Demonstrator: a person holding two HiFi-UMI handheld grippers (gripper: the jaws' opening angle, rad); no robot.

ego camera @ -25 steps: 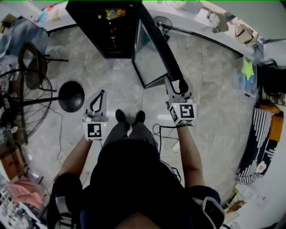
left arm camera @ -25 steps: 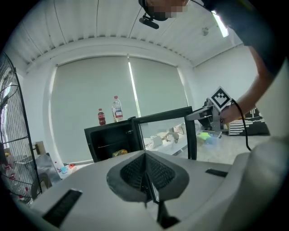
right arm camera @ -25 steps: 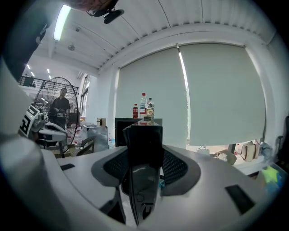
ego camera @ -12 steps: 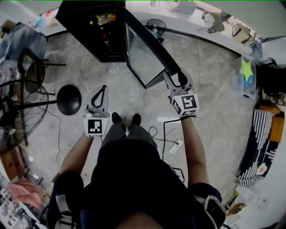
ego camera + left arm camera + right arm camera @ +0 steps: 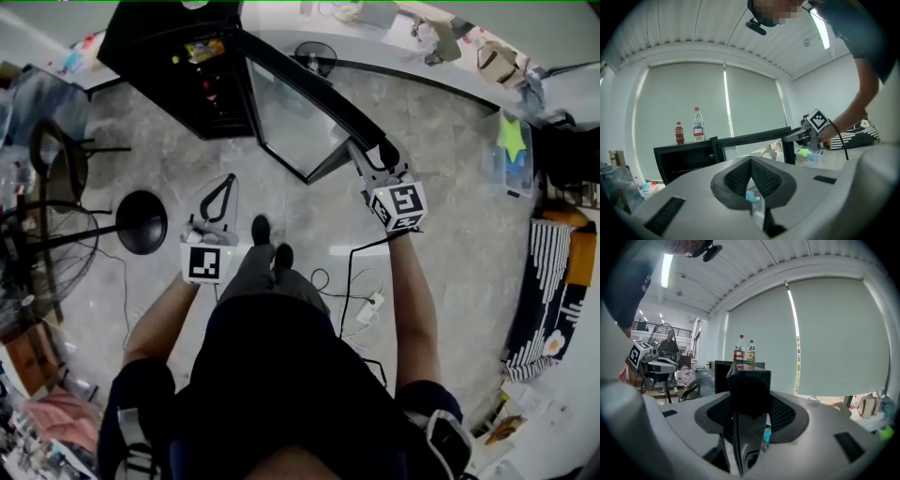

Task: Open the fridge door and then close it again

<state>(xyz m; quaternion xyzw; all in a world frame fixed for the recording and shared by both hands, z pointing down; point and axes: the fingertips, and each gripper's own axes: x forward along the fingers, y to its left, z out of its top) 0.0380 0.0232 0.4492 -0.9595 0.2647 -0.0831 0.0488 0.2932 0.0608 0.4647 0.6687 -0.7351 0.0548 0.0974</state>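
A black mini fridge (image 5: 178, 66) stands at the top of the head view with its glass door (image 5: 300, 122) swung out to the right. My right gripper (image 5: 375, 159) is shut on the door's free edge (image 5: 747, 394), and the dark edge fills the gap between the pads in the right gripper view. My left gripper (image 5: 218, 192) hangs in front of the person with its jaws shut and nothing between them. From the left gripper view I see the fridge (image 5: 684, 161), the door (image 5: 754, 140) and the right gripper (image 5: 799, 136) on it. Two bottles (image 5: 697, 124) stand on top of the fridge.
A standing fan (image 5: 37, 253) with a round black base (image 5: 141, 222) and a chair (image 5: 56, 141) stand at the left. A cable and power strip (image 5: 370, 305) lie on the floor by the person's feet (image 5: 267, 244). A cluttered counter (image 5: 450, 47) runs along the back.
The door has swung further right and wider open with my right gripper on its edge. My left gripper moved forward, still shut. The person stepped, so the fridge sits further left in view.
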